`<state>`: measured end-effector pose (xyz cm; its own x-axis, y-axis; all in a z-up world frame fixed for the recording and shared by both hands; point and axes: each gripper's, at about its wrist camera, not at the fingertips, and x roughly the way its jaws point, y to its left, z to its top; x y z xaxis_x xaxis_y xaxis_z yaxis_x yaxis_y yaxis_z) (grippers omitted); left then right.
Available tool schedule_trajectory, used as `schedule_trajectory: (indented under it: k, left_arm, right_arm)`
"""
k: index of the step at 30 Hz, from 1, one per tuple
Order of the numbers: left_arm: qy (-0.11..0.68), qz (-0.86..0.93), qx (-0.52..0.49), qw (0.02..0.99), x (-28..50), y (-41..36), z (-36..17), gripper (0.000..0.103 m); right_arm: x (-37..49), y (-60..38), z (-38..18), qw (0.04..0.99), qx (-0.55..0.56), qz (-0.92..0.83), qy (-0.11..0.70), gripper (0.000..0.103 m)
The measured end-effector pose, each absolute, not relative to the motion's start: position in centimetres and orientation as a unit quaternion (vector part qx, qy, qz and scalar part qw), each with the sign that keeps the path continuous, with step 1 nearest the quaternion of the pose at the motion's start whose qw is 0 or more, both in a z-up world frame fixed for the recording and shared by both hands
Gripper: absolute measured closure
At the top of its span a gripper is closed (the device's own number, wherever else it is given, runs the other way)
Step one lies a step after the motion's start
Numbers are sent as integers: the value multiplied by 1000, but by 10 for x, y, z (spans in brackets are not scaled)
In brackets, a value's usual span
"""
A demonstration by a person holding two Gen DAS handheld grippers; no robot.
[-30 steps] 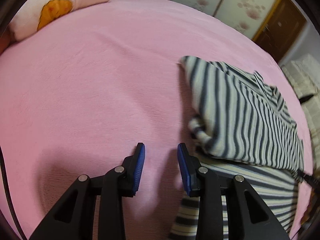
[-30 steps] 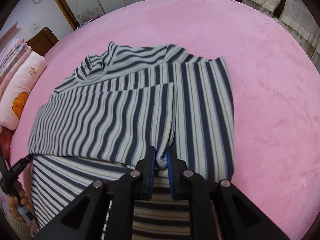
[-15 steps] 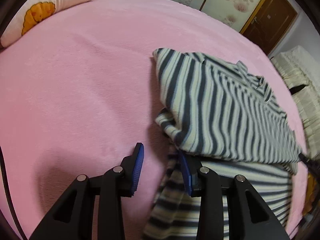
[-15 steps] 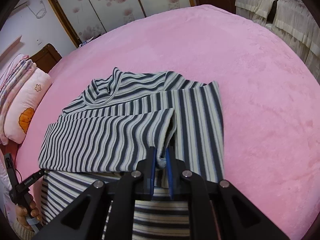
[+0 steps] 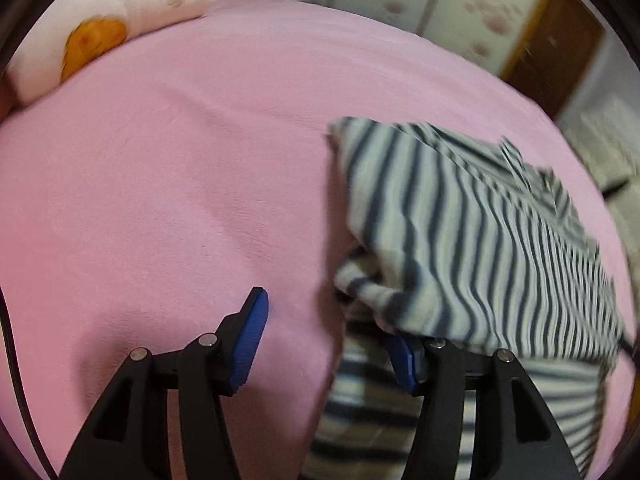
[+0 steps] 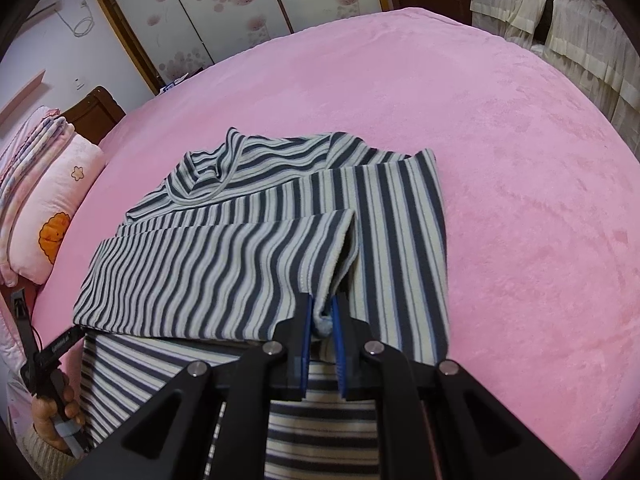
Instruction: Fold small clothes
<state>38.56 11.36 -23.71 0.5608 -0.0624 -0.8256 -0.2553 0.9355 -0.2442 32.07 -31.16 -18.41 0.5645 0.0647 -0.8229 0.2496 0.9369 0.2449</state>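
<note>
A dark-and-pale striped garment [image 6: 256, 264] lies partly folded on the pink bedspread [image 6: 520, 200], collar at the far end. My right gripper [image 6: 322, 310] is shut on the near corner of the folded-over top layer. In the left wrist view the same striped garment [image 5: 480, 240] fills the right side. My left gripper [image 5: 326, 324] is at its left edge and its jaws are opening. The right pad sits tucked under the hanging fold and the left pad over bare bedspread. Only the lower layer's edge lies between the pads, and neither presses on it.
A pink-white pillow [image 6: 56, 216] with an orange print lies at the bed's left end beside stacked blankets [image 6: 28, 148]. A hand [image 6: 52, 412] holds the left gripper at the lower left. Flowered wardrobe doors [image 6: 224, 12] and beige covered furniture [image 6: 568, 28] stand beyond the bed.
The left gripper's jaws have spread wider and its right pad has gone under the garment's fold. The right gripper keeps its hold on the corner, with the view tilted up slightly.
</note>
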Motion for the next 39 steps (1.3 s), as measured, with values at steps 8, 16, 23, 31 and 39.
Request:
schedule_trajectory:
  k: [8,16,23,31,39]
  left_arm:
    - [440,90,-212,868,371,117,-239,64]
    - [454,119,-270,840,352,153,-246,84]
    - [444,122,-240,855,344,161,-214,84]
    - [461,46,-176,868,380,103,-197,84]
    - [500,33,-83,861,408,60,-225,81]
  right_arm:
    - [312,-327,-207,852,186,-71,485,94]
    - [311,-331,-203,846,202,-62,489,87]
    - [304,-350,-176,862,219,-80,450,86]
    - [333,-310,-170,882,139,-47,448,86]
    - [356,-282,-207,867,81,-56,488,86]
